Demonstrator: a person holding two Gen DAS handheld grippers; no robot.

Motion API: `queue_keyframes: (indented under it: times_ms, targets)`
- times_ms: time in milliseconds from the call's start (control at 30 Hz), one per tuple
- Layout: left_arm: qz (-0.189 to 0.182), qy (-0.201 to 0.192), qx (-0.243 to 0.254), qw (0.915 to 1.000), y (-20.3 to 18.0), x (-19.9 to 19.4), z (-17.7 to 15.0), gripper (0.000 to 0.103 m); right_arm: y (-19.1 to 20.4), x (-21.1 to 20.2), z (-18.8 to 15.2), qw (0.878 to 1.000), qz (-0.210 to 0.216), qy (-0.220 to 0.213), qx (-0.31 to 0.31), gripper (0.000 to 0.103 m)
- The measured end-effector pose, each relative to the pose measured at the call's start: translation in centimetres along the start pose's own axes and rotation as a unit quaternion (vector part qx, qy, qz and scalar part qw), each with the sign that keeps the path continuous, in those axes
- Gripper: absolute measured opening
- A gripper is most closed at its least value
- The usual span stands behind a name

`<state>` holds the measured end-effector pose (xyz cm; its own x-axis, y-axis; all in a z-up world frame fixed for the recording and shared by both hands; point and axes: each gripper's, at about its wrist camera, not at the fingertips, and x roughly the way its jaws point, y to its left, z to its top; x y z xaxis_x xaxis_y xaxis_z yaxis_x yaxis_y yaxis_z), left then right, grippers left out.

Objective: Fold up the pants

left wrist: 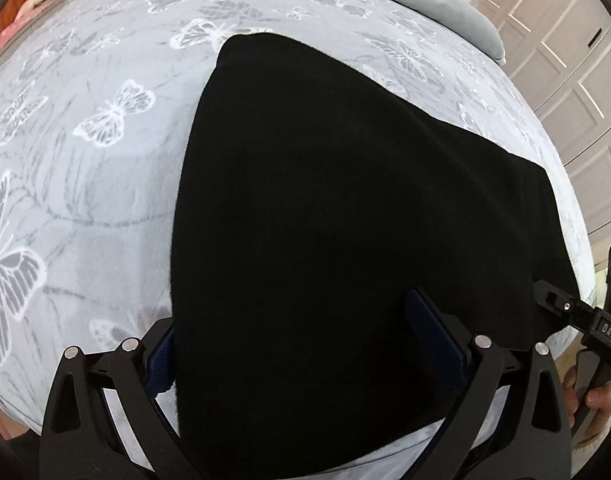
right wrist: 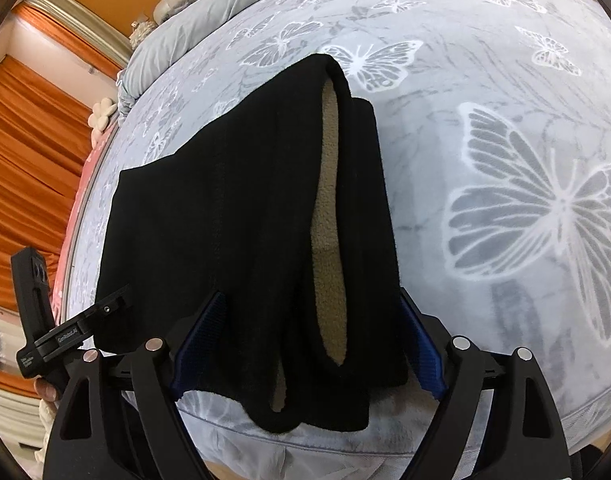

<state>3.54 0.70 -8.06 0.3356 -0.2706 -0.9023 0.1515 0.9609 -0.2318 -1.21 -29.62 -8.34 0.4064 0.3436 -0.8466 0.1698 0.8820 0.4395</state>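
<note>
Pants [left wrist: 345, 208] of black fleece lie folded on the bed, on a grey bedspread [left wrist: 105, 184] printed with white butterflies, and reach right down to the bed's near edge. In the right wrist view we see the same pants [right wrist: 241, 216] with their open end toward us, the beige fleecy lining [right wrist: 327, 248] showing in a long slit between the black layers.

We hold both grippers tilted steeply downward over the near edge of the cloth, side by side. The left gripper [left wrist: 301, 344] stands with its fingers spread wide. Its left finger [left wrist: 161, 356] sits at the left edge of the pants and is partly hidden by the cloth; its right finger [left wrist: 433, 328], with the blue pad, lies on top of the black fabric. The cloth runs between the two, but we cannot see either pad pressing it, so we read no grip there.

The right gripper [right wrist: 313, 340] is likewise spread near its widest. Its left finger [right wrist: 205, 340] rests on the black cloth, and its right finger [right wrist: 423, 348] stands just beside the right edge of the folded pants. The open end of the pants lies between them, unpinched.

Each gripper shows at the edge of the other's view: the right one [left wrist: 585, 320] at the far right of the left wrist view, with part of a hand [left wrist: 597, 396] below it, and the left one [right wrist: 65, 332] at the lower left of the right wrist view.

Beyond the bed we see white cabinet doors [left wrist: 565, 40] on one side and orange curtains [right wrist: 37, 152] on the other.
</note>
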Motion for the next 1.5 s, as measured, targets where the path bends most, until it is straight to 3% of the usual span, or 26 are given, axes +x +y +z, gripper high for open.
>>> queue_keyframes:
  times_ms: [167, 267, 400, 600, 700, 800, 867, 900, 933, 1067, 1167, 1233, 1267, 1333, 1500]
  targets:
    - [0.005, -0.010, 0.000, 0.9999, -1.0, 0.2, 0.0, 0.097, 0.3, 0.4, 0.0, 1.000, -0.002, -0.004, 0.003, 0.087]
    - [0.003, -0.013, 0.005, 0.9999, -1.5, 0.2, 0.1, 0.092, 0.6, 0.5, -0.1, 1.000, -0.004, -0.011, -0.003, 0.085]
    - [0.008, -0.021, 0.026, 0.9994, -2.5, -0.4, 0.0, 0.075, 0.9, 0.3, -0.2, 1.000, 0.008, -0.017, -0.014, 0.067]
    - [0.014, -0.033, 0.036, 0.9987, -3.0, -1.5, 0.3, 0.045, 1.1, 0.1, -0.2, 1.000, 0.011, -0.019, -0.018, 0.058]
    - [-0.022, -0.021, 0.003, 0.9995, -1.4, -1.8, 0.8, 0.039, 1.0, 0.0, -0.2, 1.000, 0.013, -0.020, -0.015, 0.058]
    - [-0.059, -0.001, -0.030, 0.9978, 0.1, -1.4, 1.5, 0.049, 0.3, -0.1, -0.1, 1.000, 0.025, -0.013, 0.002, 0.068]
    - [-0.058, 0.007, -0.041, 0.9975, 0.7, -1.0, 1.6, 0.067, 0.0, -0.1, 0.0, 1.000, 0.025, -0.007, 0.011, 0.071]
    - [-0.046, 0.015, -0.050, 0.9976, 1.0, -0.4, 1.6, 0.087, 0.1, 0.0, 0.0, 1.000, 0.026, -0.006, 0.012, 0.072]
    - [-0.038, 0.020, -0.061, 0.9972, 1.4, 0.2, 1.6, 0.098, 0.2, 0.0, 0.0, 1.000, 0.025, -0.005, 0.012, 0.073]
    - [-0.043, 0.015, -0.064, 0.9969, 1.2, 0.8, 1.8, 0.098, 0.1, 0.3, 0.1, 0.999, 0.031, -0.002, 0.019, 0.076]
    - [-0.062, 0.013, -0.049, 0.9968, -0.8, 0.9, 1.4, 0.077, 0.1, 0.4, 0.0, 0.999, 0.038, 0.000, 0.022, 0.072]
    - [-0.064, 0.009, -0.039, 0.9971, -1.6, 0.3, 1.5, 0.057, 0.3, 0.2, -0.2, 0.999, 0.040, -0.008, 0.012, 0.057]
    - [-0.063, 0.006, -0.039, 0.9972, -1.7, 0.0, 1.6, 0.052, 0.3, 0.1, -0.3, 0.999, 0.045, -0.011, 0.011, 0.045]
    - [-0.064, 0.002, -0.042, 0.9970, -1.7, -0.8, 1.7, 0.035, 0.4, -0.7, -0.4, 0.998, 0.054, -0.022, 0.011, 0.037]
    - [-0.059, -0.037, 0.005, 0.9976, -3.6, -5.1, 2.0, 0.027, 2.1, -3.0, -0.4, 0.996, 0.070, -0.056, -0.003, 0.032]
